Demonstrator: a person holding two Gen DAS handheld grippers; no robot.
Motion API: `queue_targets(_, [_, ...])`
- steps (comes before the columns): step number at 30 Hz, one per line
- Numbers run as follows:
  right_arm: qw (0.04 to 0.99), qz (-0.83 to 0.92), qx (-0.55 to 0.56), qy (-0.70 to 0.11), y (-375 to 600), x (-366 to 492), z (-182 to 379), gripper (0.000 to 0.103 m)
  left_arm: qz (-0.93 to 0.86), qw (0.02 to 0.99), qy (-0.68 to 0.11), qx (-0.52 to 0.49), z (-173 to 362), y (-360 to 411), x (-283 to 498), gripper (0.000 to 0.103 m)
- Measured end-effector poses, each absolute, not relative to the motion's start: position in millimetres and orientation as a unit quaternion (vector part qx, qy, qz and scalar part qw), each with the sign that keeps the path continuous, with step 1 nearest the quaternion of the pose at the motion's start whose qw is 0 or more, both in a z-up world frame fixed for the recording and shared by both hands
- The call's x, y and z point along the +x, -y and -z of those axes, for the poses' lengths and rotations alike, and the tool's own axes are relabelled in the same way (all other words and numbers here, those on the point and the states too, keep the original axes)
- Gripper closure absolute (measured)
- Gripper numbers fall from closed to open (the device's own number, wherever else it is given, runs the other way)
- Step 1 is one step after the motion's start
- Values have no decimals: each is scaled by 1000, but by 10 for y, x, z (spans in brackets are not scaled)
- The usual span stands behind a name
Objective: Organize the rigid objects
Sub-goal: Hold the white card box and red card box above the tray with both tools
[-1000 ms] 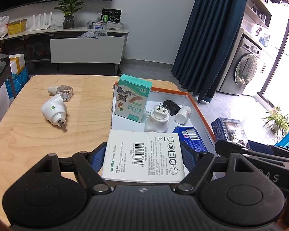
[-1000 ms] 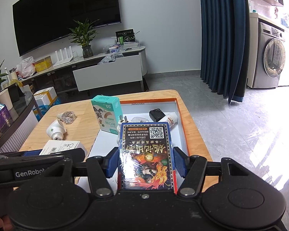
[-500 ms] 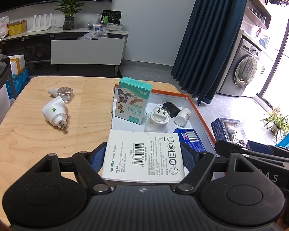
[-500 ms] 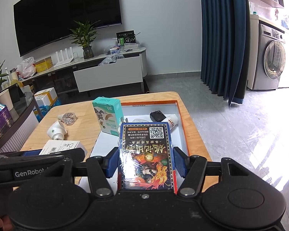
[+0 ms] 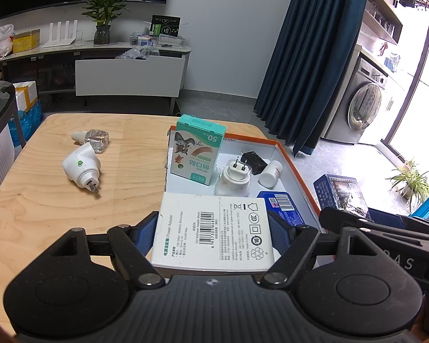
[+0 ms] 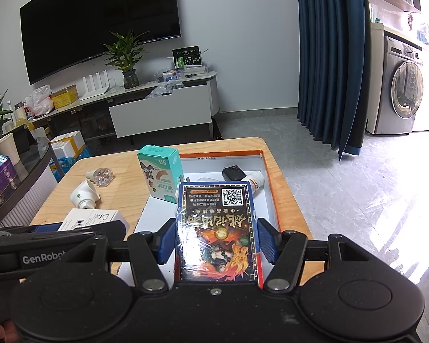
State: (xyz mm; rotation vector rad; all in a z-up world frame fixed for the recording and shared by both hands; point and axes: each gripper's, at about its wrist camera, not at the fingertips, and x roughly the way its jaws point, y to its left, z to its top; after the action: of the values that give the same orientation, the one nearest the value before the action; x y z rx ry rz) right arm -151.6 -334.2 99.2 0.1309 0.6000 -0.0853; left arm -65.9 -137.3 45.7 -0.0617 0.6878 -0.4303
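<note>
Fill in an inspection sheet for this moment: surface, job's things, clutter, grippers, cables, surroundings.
Surface: wooden table, mostly bare.
Job's things: orange-rimmed tray holds teal box upright, white plug adapter, black charger, small white bottle.
Clutter: white plug-in device and clear bottle lie on the table left of the tray.
Grippers: left gripper shut on white adapter box; right gripper shut on blue card box.
Cables: nothing seen.
Surroundings: TV, blue curtain, washing machine.

The white adapter box (image 5: pixel 213 231) hides the tray's (image 5: pixel 296 168) near-left corner.
</note>
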Motion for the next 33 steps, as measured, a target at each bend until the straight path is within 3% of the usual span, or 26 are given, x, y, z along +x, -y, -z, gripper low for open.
queue_targets(33, [949,50,70,-303,3414,-1507,-938,32,213,914,-345,-28,-410,1422,-674,23])
